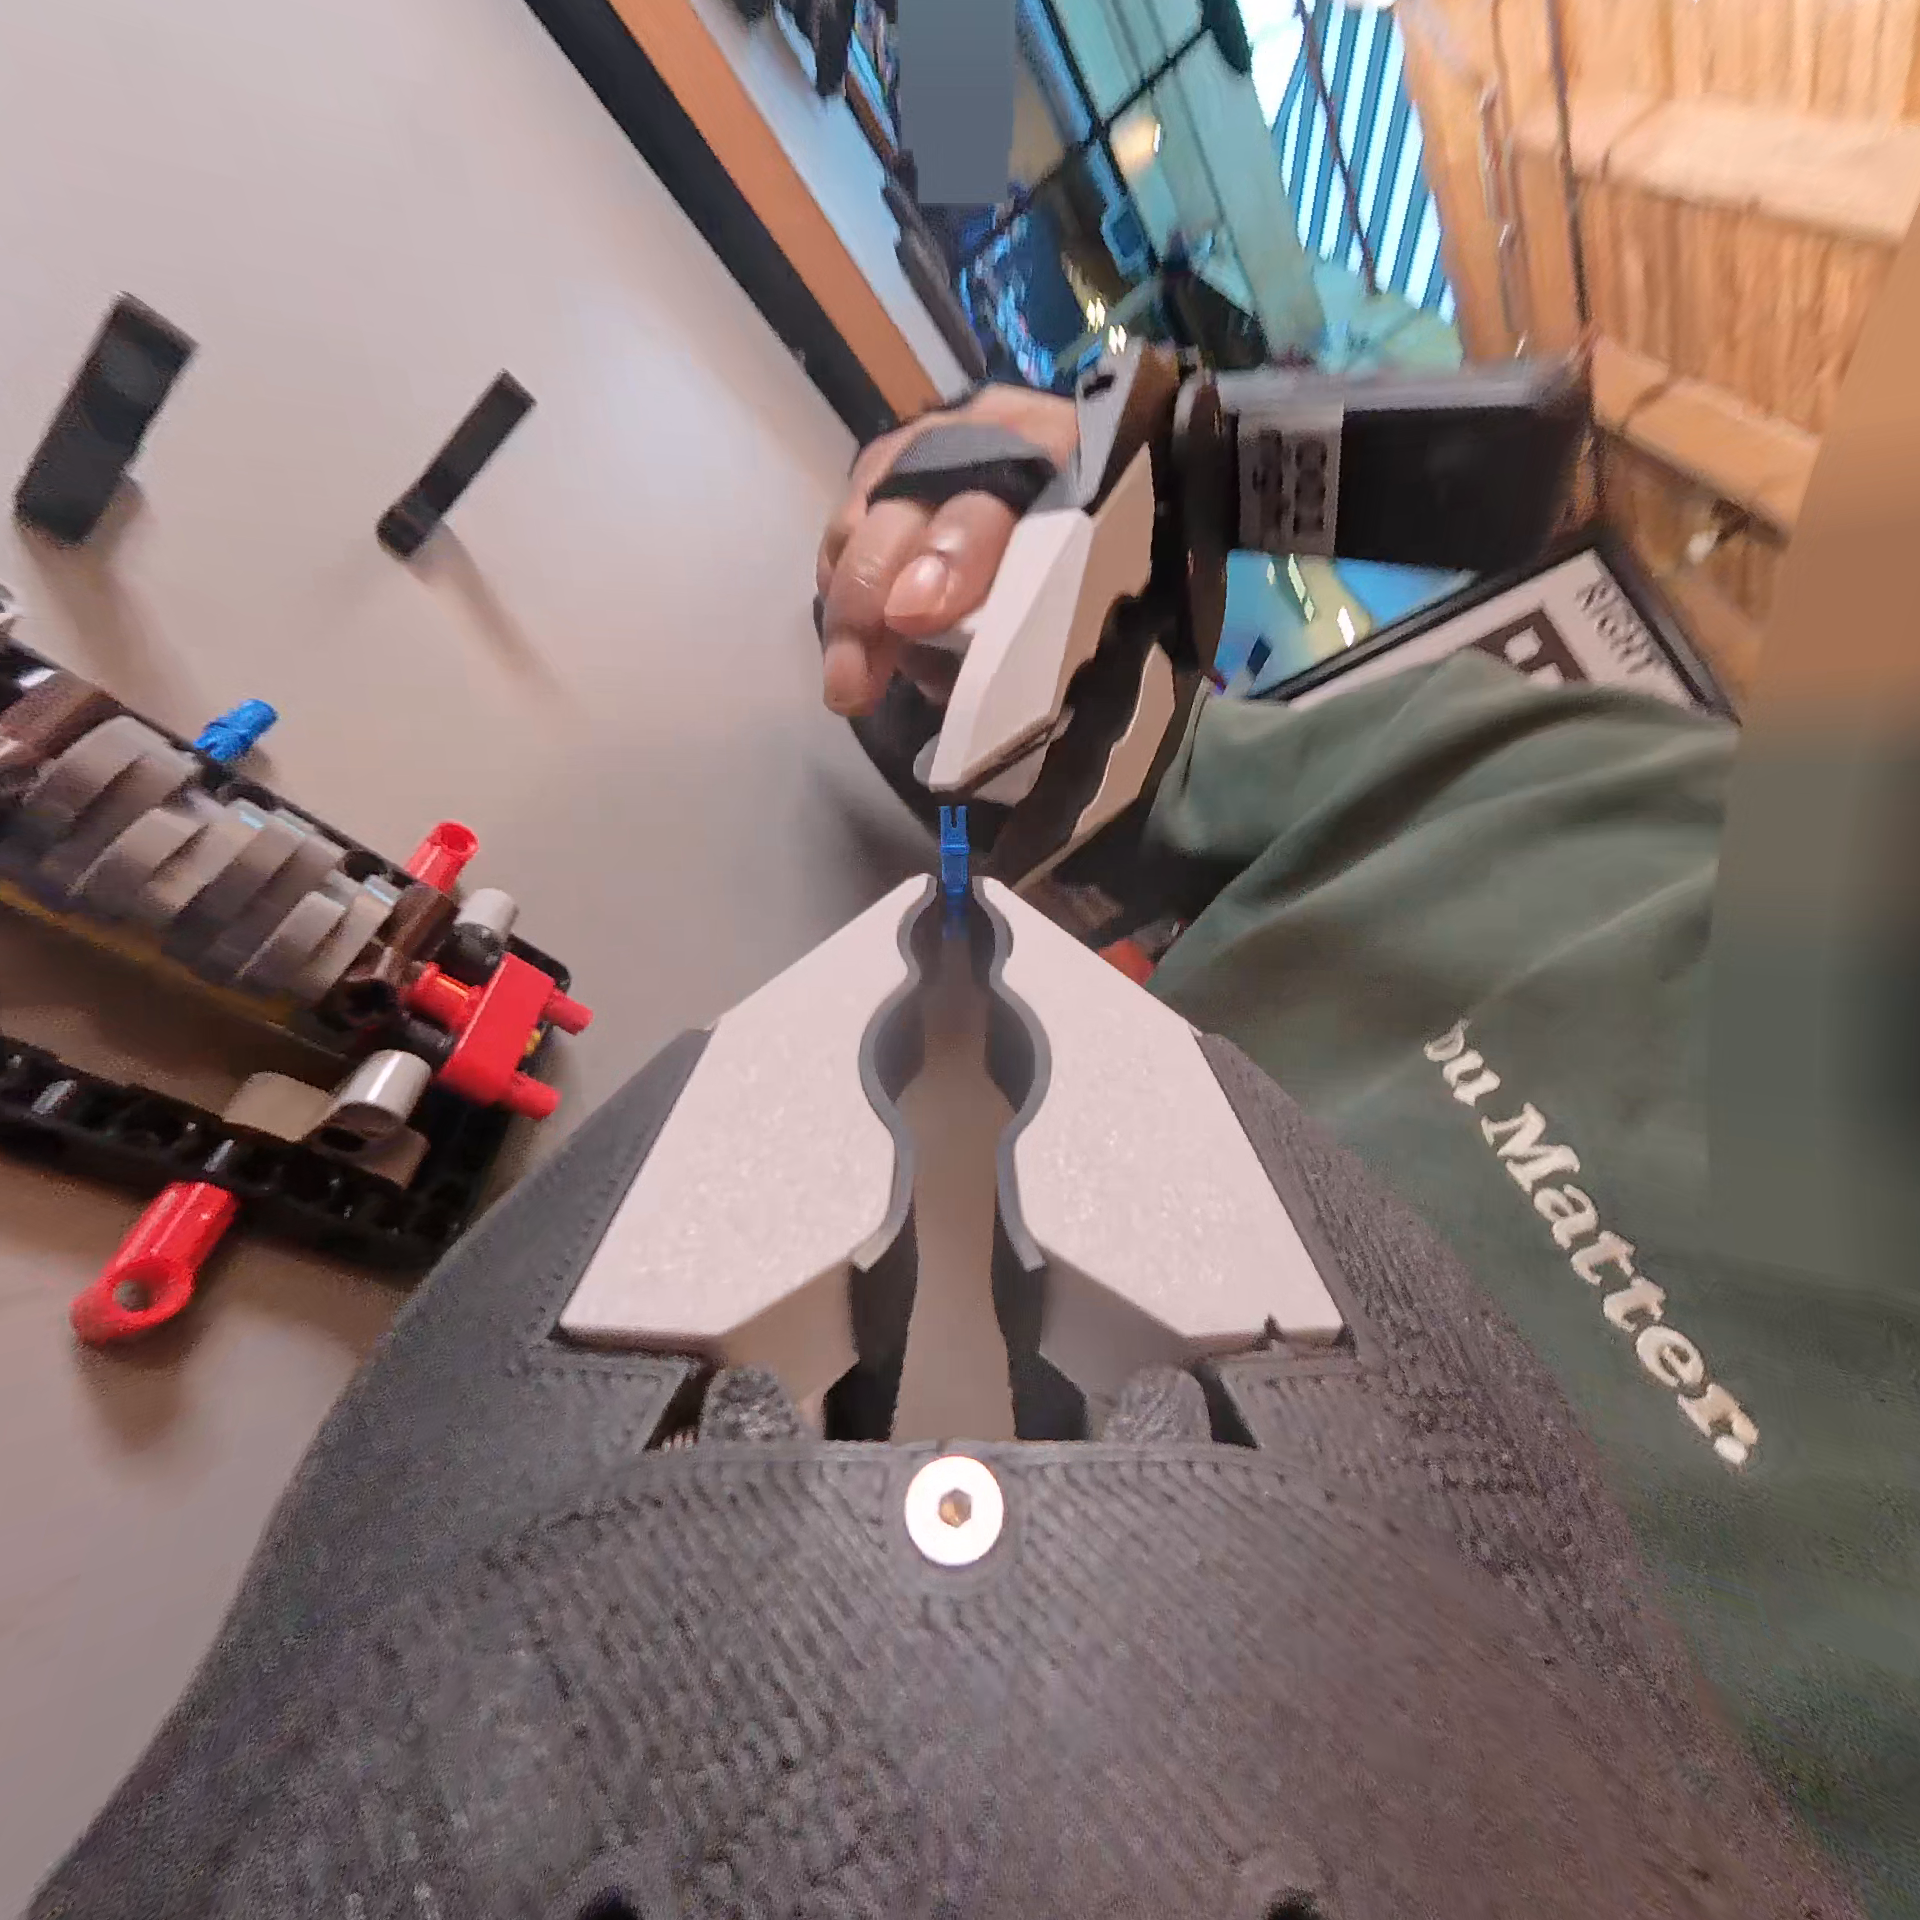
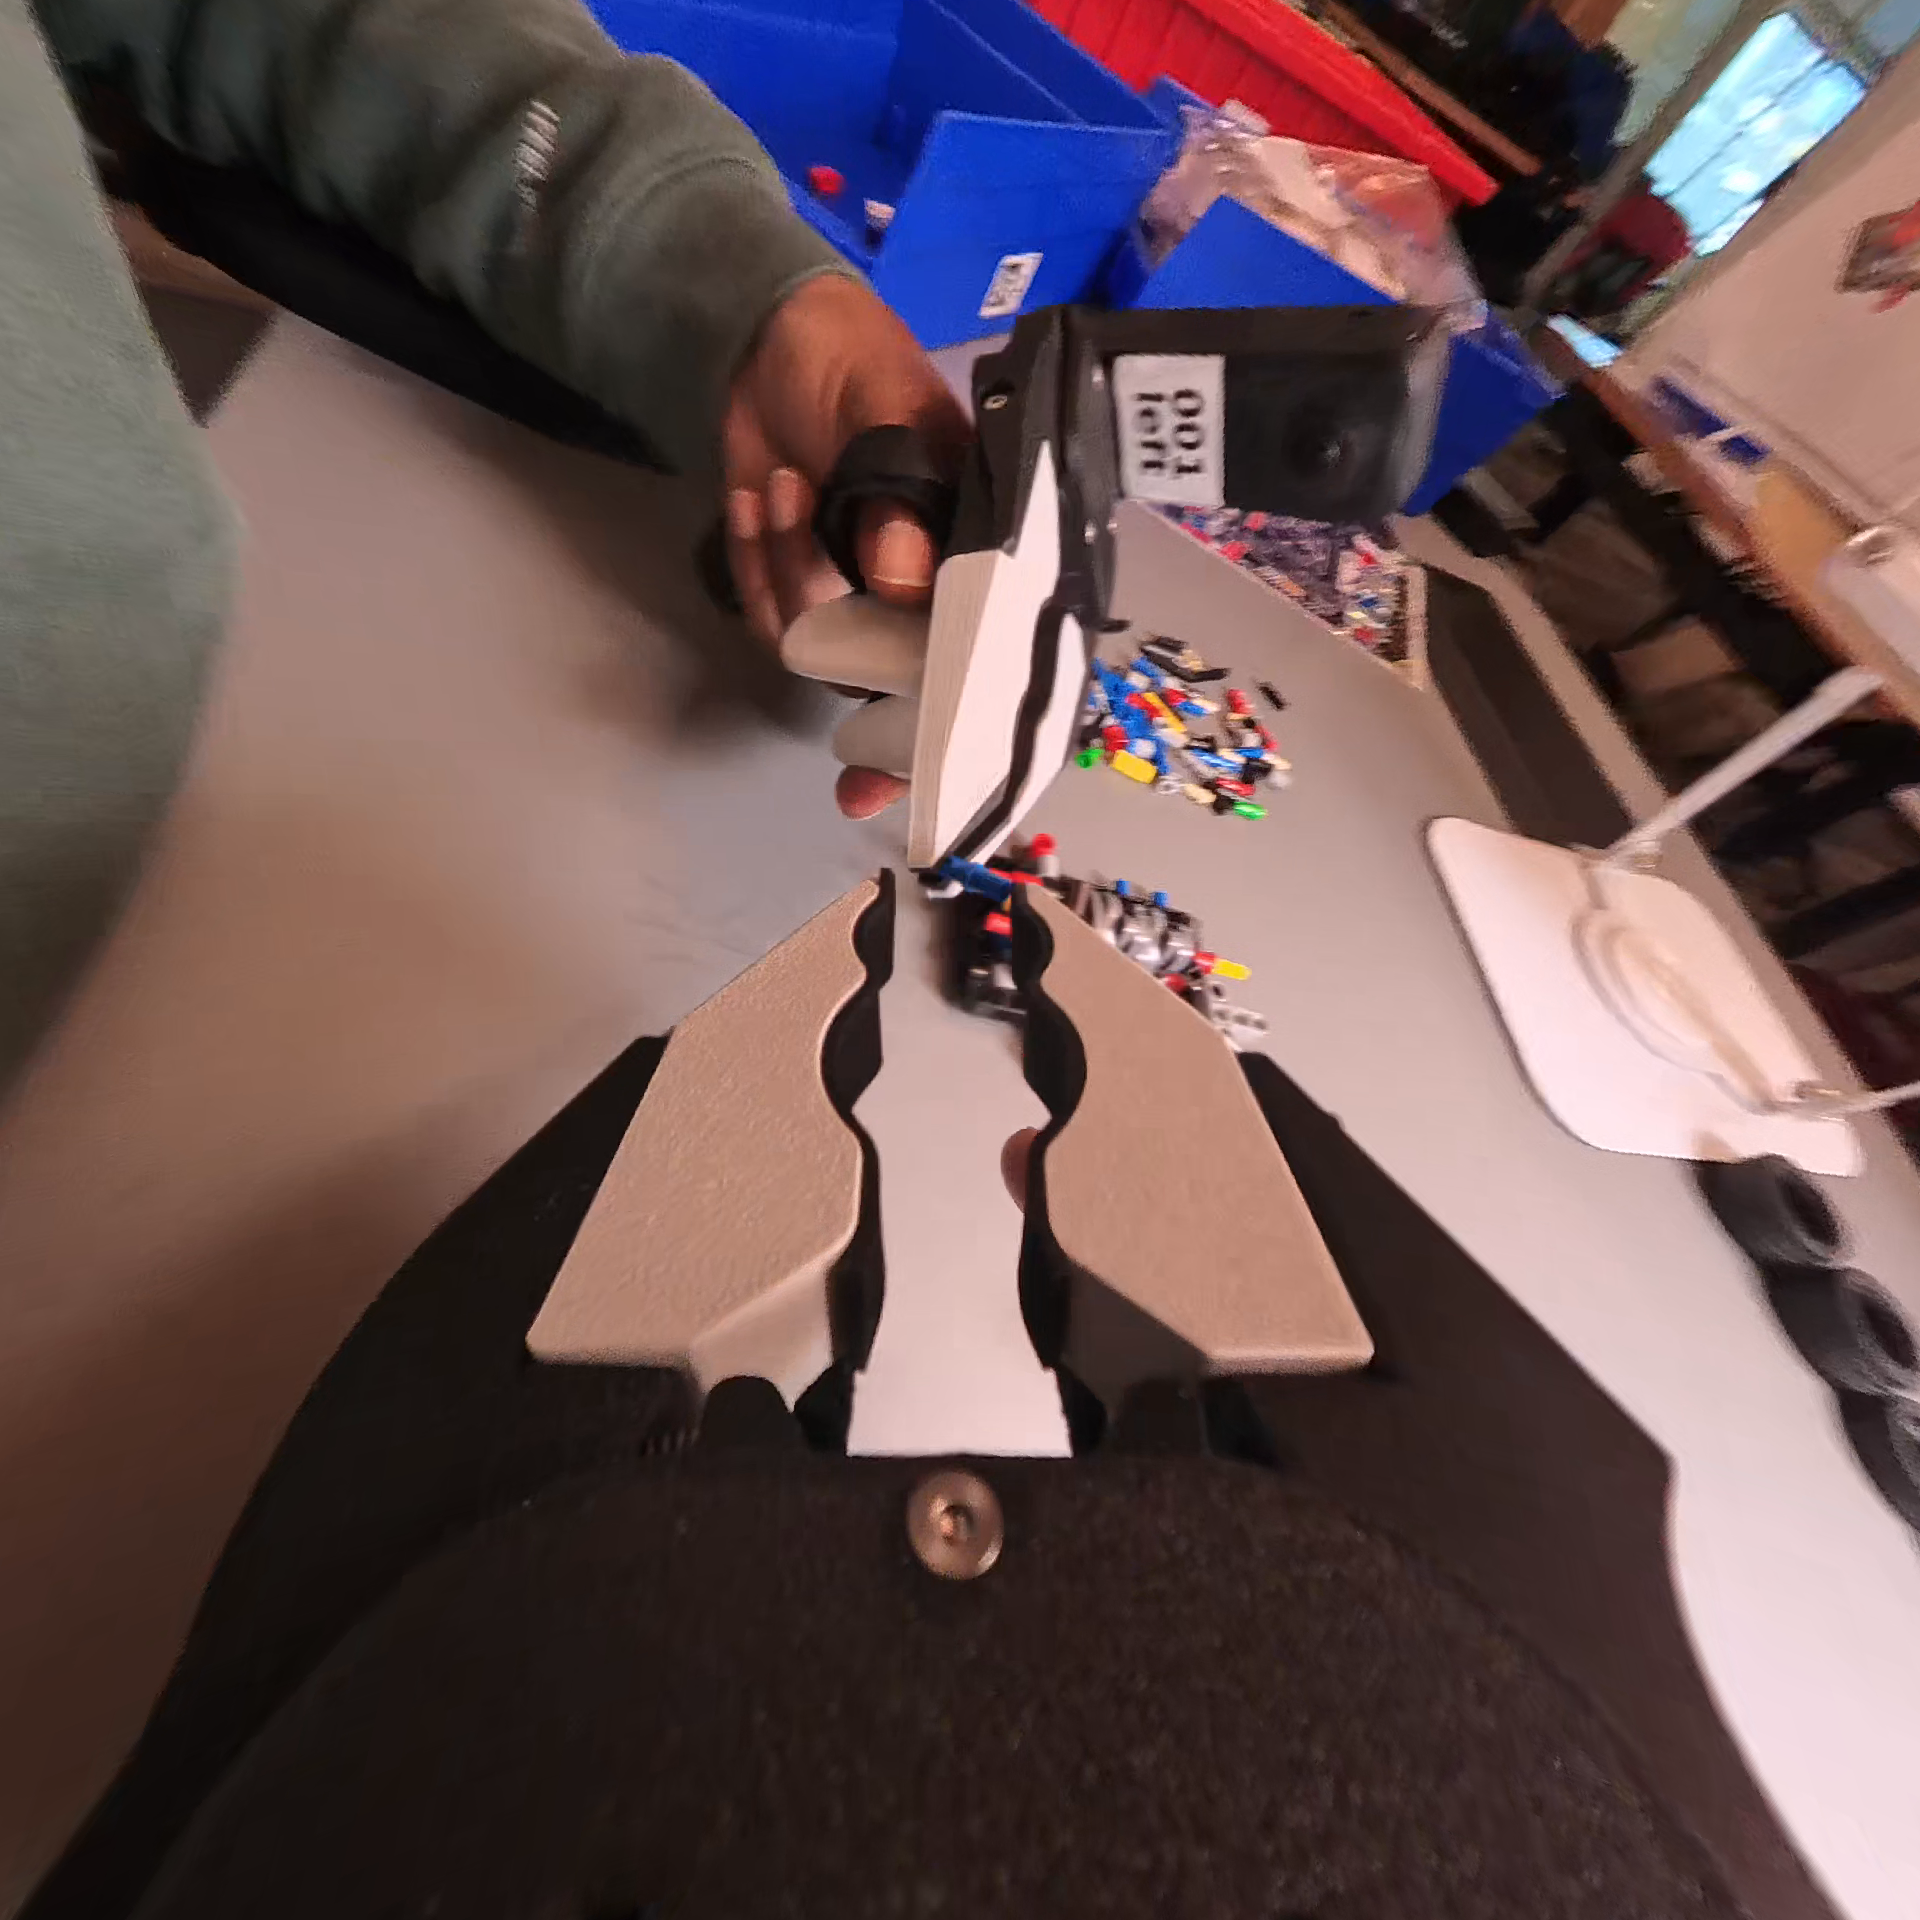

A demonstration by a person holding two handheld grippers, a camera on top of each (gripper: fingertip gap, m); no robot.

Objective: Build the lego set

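My left gripper [image 1: 954, 896] is shut on a small blue pin [image 1: 953, 857] and holds it above the grey table. The pin sticks out past the fingertips. My right gripper [image 2: 954, 891] is open and empty, with its tips close to the pin [image 2: 971, 873]. It also shows in the left wrist view [image 1: 966, 790], just beyond the pin. The left gripper shows in the right wrist view [image 2: 930, 862]. The partly built model [image 1: 260, 935] of black, grey and red parts lies on the table to the left and also shows in the right wrist view [image 2: 1101, 935].
A pile of loose coloured pieces [image 2: 1174, 727] lies beyond the model. A white lamp base [image 2: 1610, 997] stands at the right, with black tyres [image 2: 1849, 1299] nearer. Blue bins [image 2: 1018, 197] stand at the back. A loose blue pin [image 1: 237, 725] and two black pieces [image 1: 457, 468] lie on the table. Both grippers' tips are close together, under 4 cm apart. Left tips and right tips are each some 35 cm from the white lamp base [image 2: 1610, 997].
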